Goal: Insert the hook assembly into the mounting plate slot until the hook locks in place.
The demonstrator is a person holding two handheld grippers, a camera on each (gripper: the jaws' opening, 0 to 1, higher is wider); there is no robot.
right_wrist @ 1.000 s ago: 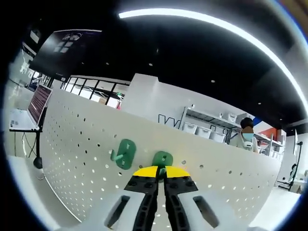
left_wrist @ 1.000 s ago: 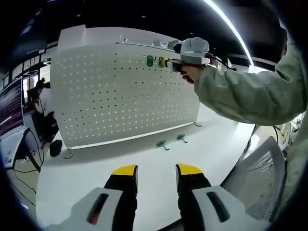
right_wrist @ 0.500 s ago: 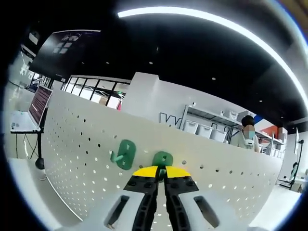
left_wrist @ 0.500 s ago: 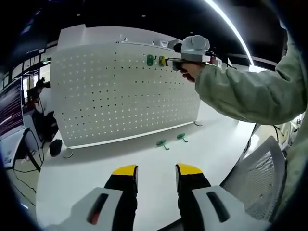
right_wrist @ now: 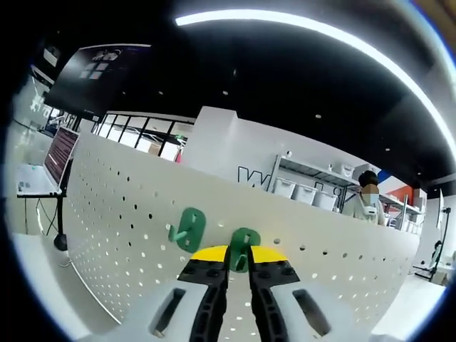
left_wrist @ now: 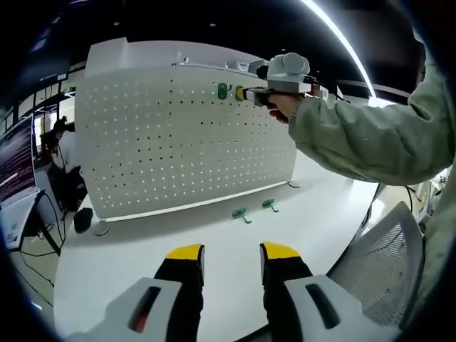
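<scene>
green hook partly hidden between right gripper's fingers.

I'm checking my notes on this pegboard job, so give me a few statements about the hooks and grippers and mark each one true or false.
1. The right gripper is shut on a green hook at the pegboard. True.
2. A second green hook sits on the board beside it. True.
3. The left gripper holds a hook. False: its jaws are open and empty.
4. Two hooks lie on the table. True.
5. The pegboard lies flat. False: it stands upright.
</scene>
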